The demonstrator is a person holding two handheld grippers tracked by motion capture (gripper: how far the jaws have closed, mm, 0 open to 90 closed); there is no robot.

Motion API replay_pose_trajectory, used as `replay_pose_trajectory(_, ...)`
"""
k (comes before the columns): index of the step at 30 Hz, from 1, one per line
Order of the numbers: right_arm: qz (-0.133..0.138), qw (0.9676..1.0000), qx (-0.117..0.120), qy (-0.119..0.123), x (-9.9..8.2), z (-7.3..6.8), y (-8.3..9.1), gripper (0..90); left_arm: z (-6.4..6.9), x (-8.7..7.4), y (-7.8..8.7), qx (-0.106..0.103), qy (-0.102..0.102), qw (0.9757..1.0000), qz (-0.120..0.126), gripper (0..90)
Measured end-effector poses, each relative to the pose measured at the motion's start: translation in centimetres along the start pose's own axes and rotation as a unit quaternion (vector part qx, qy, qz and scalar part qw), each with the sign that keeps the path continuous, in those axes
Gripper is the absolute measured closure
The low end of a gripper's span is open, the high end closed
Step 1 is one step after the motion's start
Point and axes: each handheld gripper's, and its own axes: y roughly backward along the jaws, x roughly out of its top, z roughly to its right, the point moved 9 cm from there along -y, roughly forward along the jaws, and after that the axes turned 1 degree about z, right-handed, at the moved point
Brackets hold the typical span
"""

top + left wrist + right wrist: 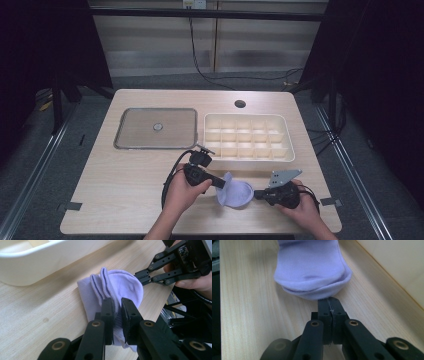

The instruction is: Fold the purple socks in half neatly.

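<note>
Pale wood covers the bench (125, 190), set in a dim room with dark curtains at both sides. Lowest in the high view, two forearms enter from the bottom edge, cut off below the elbow. The left hand (186, 187) wraps the left tool (220, 184), which points toward the right of the frame; its jaws are clamped on the folded edge of a lilac sock (234, 193). The right hand (299, 205) holds the right tool (257, 194) pointing left, jaws pressed together at the sock's rounded end; whether they pinch any cloth is hard to make out. The sock lies on the bench between the two tools, low and right of centre. Beyond it sits a cream divided tray (287, 152), and upper left a flat metal lid (125, 142).
</note>
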Motion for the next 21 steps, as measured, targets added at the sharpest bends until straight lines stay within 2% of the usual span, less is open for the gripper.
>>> replay_pose_trajectory(3,0.001,1.0000,0.000,0.001,0.0,0.0,0.0,88.9,0.2,0.2,-0.2,-0.001,0.002,1.0000,0.001,81.0)
replay_pose_trajectory(6,0.001,1.0000,-0.001,0.002,0.0,0.1,0.0,88.8,0.4,0.2,-0.3,-0.002,-0.008,0.9999,-0.006,81.0)
replay_pose_trajectory(7,0.002,1.0000,-0.001,0.002,0.0,0.1,0.0,88.9,0.6,0.4,-0.5,-0.001,0.004,1.0000,0.003,81.0)
replay_pose_trajectory(8,0.002,1.0000,-0.001,0.002,0.0,0.1,0.0,88.8,0.5,0.3,-0.5,-0.003,-0.007,1.0000,-0.005,81.0)
replay_pose_trajectory(12,0.001,1.0000,-0.001,0.003,0.0,0.1,0.0,88.8,0.7,0.5,-0.7,-0.003,-0.008,0.9999,-0.007,81.0)
replay_pose_trajectory(13,0.002,1.0000,-0.001,0.003,0.0,0.1,0.0,88.7,0.8,0.6,-0.9,-0.001,-0.001,1.0000,-0.003,81.0)
replay_pose_trajectory(15,0.002,1.0000,-0.001,0.003,0.0,0.1,0.0,88.8,0.8,0.5,-1.0,0.000,-0.012,0.9999,-0.011,81.0)
replay_pose_trajectory(21,0.000,1.0000,0.001,0.001,0.0,0.0,0.0,88.8,1.1,0.7,-1.4,-0.002,-0.011,0.9999,-0.011,81.0)
